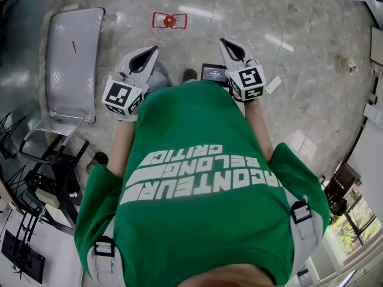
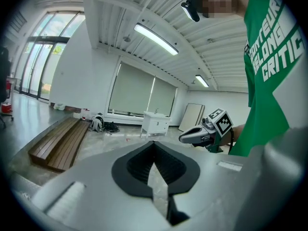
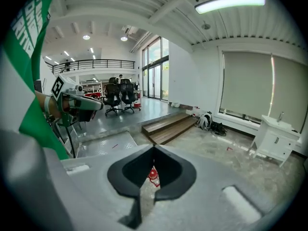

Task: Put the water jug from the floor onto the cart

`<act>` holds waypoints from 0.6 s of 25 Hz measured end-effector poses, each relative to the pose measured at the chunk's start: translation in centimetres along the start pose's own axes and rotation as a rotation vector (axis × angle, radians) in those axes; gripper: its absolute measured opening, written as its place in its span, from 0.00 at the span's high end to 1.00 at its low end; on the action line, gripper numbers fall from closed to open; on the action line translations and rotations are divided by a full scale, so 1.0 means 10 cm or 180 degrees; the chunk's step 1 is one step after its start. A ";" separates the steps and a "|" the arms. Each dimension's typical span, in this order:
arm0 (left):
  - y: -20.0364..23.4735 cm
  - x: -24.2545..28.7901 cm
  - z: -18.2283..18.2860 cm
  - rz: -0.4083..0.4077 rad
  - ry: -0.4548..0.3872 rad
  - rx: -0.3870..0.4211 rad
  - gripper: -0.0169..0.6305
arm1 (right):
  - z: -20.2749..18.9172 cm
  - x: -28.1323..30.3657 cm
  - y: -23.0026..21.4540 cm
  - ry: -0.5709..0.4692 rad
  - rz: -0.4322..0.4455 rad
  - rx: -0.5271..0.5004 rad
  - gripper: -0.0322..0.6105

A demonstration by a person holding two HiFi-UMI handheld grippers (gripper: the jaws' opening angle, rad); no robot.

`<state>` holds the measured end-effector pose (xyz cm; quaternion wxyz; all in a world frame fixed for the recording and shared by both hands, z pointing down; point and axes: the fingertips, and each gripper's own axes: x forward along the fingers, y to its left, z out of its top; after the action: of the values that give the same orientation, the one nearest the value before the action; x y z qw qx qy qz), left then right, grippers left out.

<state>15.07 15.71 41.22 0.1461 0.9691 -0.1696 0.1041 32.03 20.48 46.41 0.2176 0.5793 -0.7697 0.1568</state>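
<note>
Left gripper (image 1: pixel 154 49) and right gripper (image 1: pixel 222 40) are both pressed together, nothing pinched. Jug (image 1: pixel 169 20) sits on the floor near the cart (image 1: pixel 75 64).

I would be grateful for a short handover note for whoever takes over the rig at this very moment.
Left hand-held gripper: shut, nothing in it, held out in front of the body.
Right hand-held gripper: shut, nothing in it, aimed roughly at the jug.
Jug: red-capped, on the floor ahead, apart from both grippers and from the cart.
Cart: on the floor to the left; the jug is not on it.
Done: nothing yet.
Left: reach the jug, open the jaws, grip it, and lift it onto the cart.
</note>
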 end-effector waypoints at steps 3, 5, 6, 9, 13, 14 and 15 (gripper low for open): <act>0.40 -0.02 0.13 -0.0047 -0.0009 0.0024 0.95 | 0.16 0.22 0.01 0.0037 -0.0075 0.0023 0.96; 0.68 -0.04 0.19 -0.0037 -0.0015 -0.0012 0.95 | 0.28 0.39 0.02 0.0069 -0.0116 0.0039 0.96; 0.82 -0.04 0.21 -0.0038 -0.0012 -0.0033 0.95 | 0.34 0.48 0.02 0.0086 -0.0134 0.0042 0.96; 1.13 -0.05 0.26 -0.0092 -0.0005 -0.0087 0.95 | 0.53 0.72 0.06 0.0137 -0.0175 0.0037 0.96; 1.44 -0.11 0.28 -0.0162 0.0004 -0.0146 0.95 | 0.68 0.99 0.19 0.0219 -0.0190 0.0024 0.96; 1.51 -0.13 0.28 -0.0170 0.0004 -0.0159 0.95 | 0.70 1.04 0.21 0.0241 -0.0197 0.0022 0.96; 1.58 -0.14 0.28 -0.0177 0.0002 -0.0175 0.95 | 0.72 1.09 0.23 0.0263 -0.0207 0.0018 0.96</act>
<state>8.51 1.02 42.15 0.1755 0.9690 -0.1453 0.0955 26.13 8.59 45.89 0.2526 0.5977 -0.7404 0.1756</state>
